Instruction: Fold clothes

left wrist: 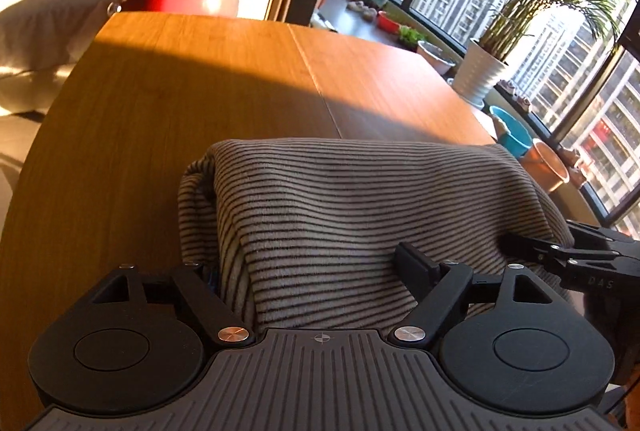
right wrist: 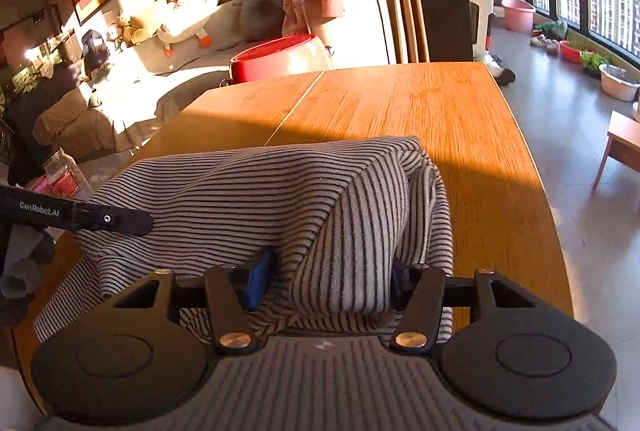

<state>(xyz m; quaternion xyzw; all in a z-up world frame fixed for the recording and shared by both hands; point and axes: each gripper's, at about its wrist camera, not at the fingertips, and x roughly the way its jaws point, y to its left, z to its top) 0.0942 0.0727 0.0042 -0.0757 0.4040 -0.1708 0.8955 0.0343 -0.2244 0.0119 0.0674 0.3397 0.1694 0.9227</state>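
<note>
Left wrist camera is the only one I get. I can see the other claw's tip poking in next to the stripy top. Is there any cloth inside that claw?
Observer: Yes. On the right wrist camera, a thick fold of the stripy top sits between the fingers of the right claw, which stand apart.
Operator: What colour are its pads?
Observer: Blue. One pad shows beside the fold.
Operator: Is there anything fun in the room that I can't see?
Observer: A big white goose toy lies on the sofa beyond the table.
</note>
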